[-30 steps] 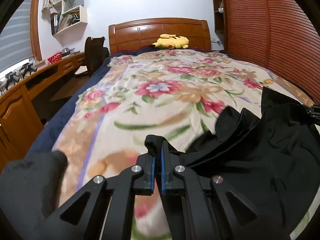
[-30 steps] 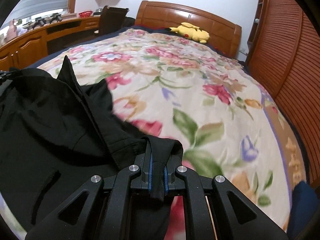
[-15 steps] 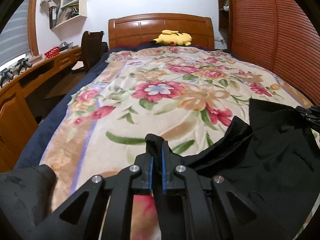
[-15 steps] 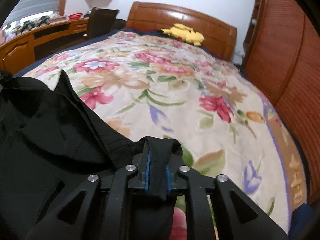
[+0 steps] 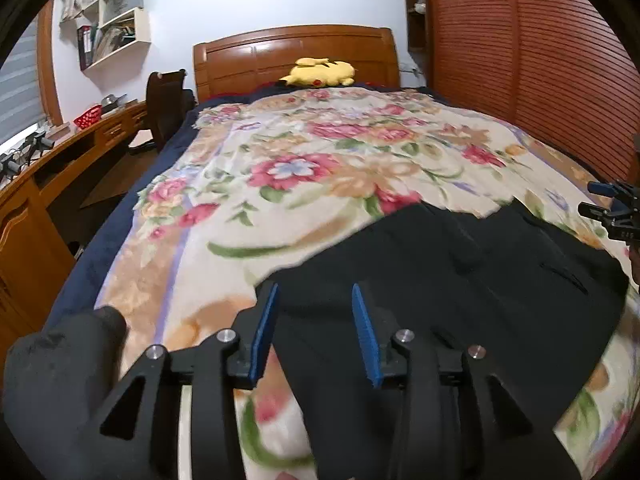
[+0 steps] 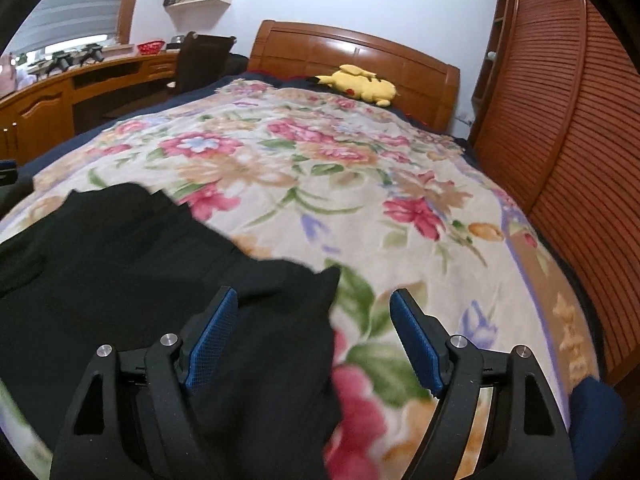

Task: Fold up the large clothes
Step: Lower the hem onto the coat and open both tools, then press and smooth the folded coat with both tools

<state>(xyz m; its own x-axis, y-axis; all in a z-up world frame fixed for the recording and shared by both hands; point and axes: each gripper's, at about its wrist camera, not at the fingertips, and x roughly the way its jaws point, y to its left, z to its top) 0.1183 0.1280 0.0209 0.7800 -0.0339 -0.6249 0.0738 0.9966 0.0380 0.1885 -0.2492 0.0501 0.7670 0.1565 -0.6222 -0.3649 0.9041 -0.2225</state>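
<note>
Both sets of jaws are opening, and neither presses on anything. On the left gripper (image 5: pixel 314 332) the blue pads stand a moderate way apart, with the near left corner of the black garment (image 5: pixel 460 264) lying on the blanket between and below them, touching neither pad. On the right gripper (image 6: pixel 316 340) the pads stand wide; the near right corner of the black garment (image 6: pixel 120 248) lies under the left pad and partway across the gap, while the right pad hangs over bare flowered blanket (image 6: pixel 320 168).

The garment lies spread on the near end of the bed, mostly flat, its far edge uneven with a small peak. In the left wrist view it fills the near right part of the flowered blanket (image 5: pixel 280 184), and the right gripper (image 5: pixel 612 212) shows at the far right edge, just beside the cloth.

A yellow plush toy (image 5: pixel 320 72) rests at the far end against the wooden headboard (image 5: pixel 292 52). A wooden desk (image 5: pixel 60 168) runs along the left, with a dark chair (image 5: pixel 164 104) pulled up to it and white wall shelves (image 5: pixel 116 20) above. Slatted wooden doors (image 5: pixel 540 60) line the right side.
</note>
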